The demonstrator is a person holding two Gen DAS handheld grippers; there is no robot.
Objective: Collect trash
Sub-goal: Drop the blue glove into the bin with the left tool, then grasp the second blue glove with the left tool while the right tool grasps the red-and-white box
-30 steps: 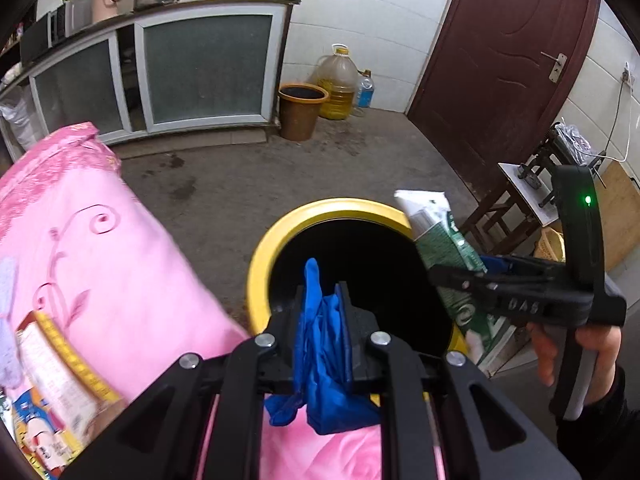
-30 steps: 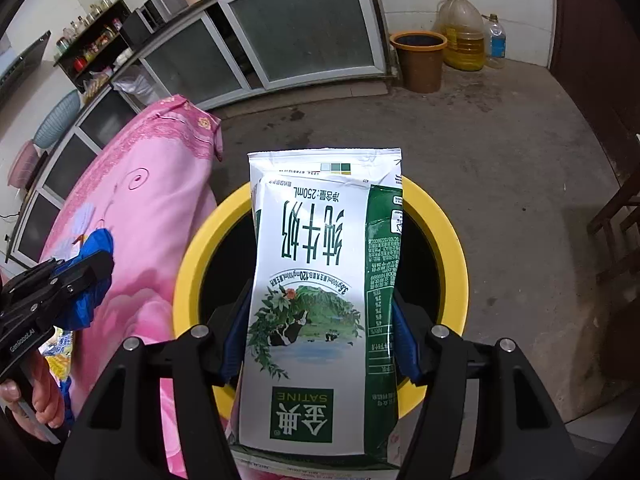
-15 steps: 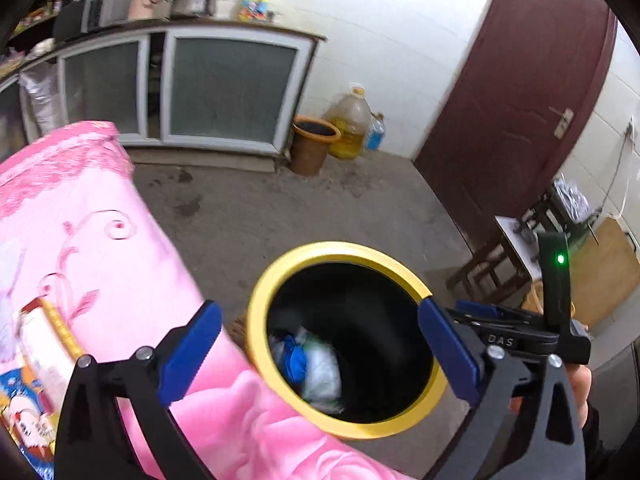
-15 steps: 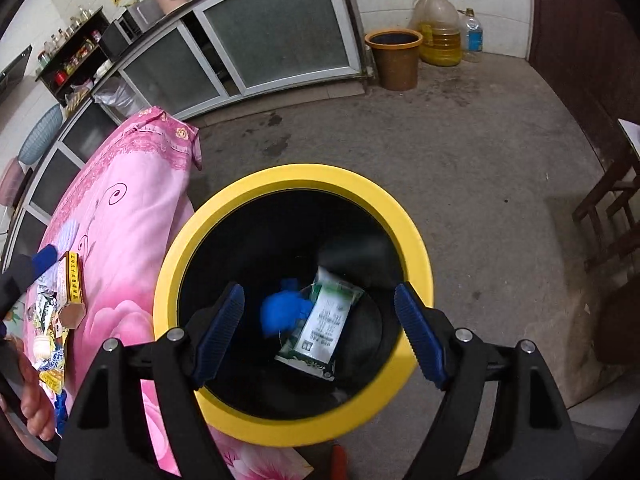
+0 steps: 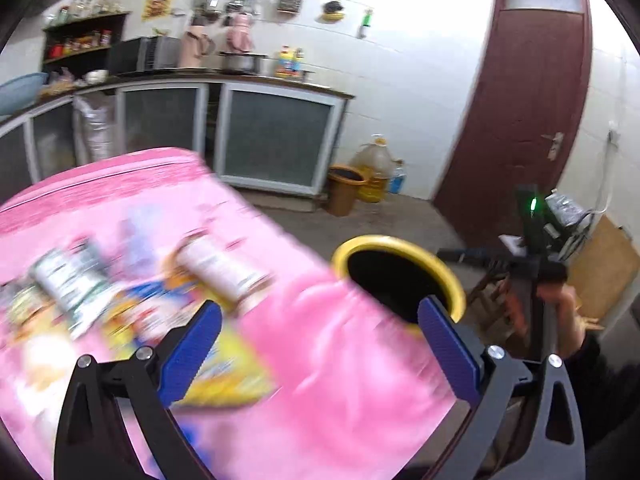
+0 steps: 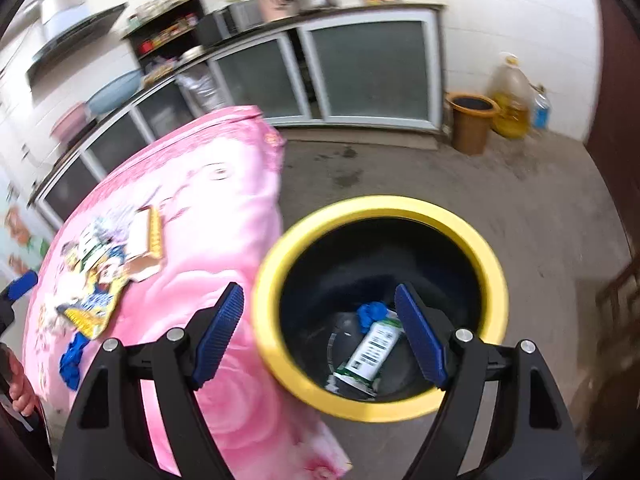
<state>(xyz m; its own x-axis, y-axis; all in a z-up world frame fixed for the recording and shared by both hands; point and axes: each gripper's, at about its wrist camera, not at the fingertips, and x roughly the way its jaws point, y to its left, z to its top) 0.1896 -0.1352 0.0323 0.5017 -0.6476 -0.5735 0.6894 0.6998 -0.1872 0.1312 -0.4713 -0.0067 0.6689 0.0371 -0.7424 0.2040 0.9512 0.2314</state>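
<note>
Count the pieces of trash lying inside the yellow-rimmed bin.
2. A blue glove lies at the bottom of the bin, and a green-and-white milk carton lies right beside it, nearer the camera. More may be hidden under the near rim.

carton (image 6: 374, 346) in bin (image 6: 496, 280), beside table (image 6: 224, 280)

Left gripper (image 5: 320, 334) is hanging with jaws spread wide, blue pads (image 5: 191, 350) bare, gripping nothing. Right gripper (image 6: 318, 334) is likewise gaping wide, blue pads (image 6: 420, 336) bare, nothing between them. Right hand (image 5: 560, 304) is wrapping its handle, seen blurred in the left view. Left hand (image 6: 20, 392) is showing only fingers at the right view's edge.
</note>
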